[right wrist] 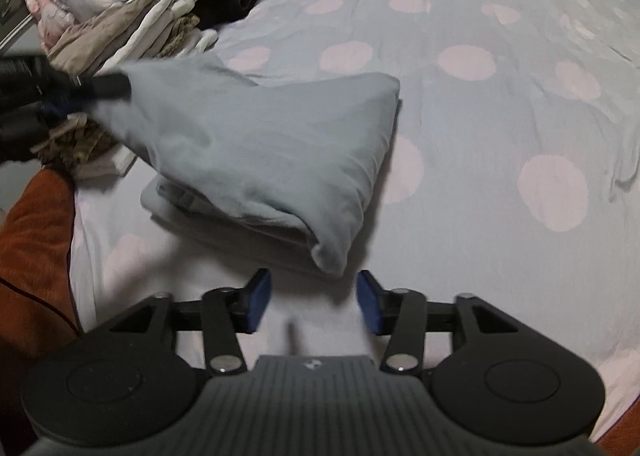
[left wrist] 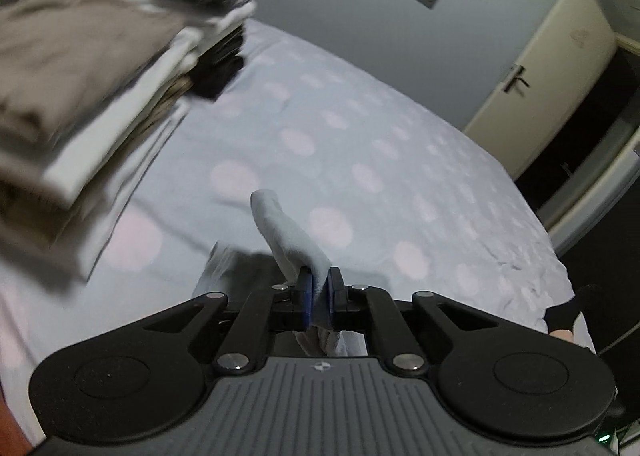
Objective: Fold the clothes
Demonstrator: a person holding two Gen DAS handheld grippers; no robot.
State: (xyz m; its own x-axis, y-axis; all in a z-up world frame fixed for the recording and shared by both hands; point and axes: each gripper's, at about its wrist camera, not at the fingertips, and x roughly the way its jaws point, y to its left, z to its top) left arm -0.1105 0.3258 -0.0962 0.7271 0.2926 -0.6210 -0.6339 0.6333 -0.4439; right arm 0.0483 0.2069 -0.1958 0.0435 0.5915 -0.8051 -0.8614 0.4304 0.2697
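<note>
- Grey garment [right wrist: 256, 160] lies on the bed [right wrist: 500, 104], folded to a thick wedge, just right of the stack [right wrist: 152, 16] of folded clothes.
- Left gripper [left wrist: 319, 292]: fingers closed on a corner of the garment; in the right view that corner is lifted toward the stack, with motion blur there.
- Right gripper [right wrist: 314, 304]: fingers apart, nothing between them, just short of the garment's near corner.
- Handling, judged: soft, light, limp knit; layers likely to slide or sag when lifted by one corner. Better hold: pinch all layers at the near folded corner.
- Room: wide bare bed right of the garment. Stack close on the left; bed edge and rust fabric [right wrist: 36, 240] near-left.
</note>
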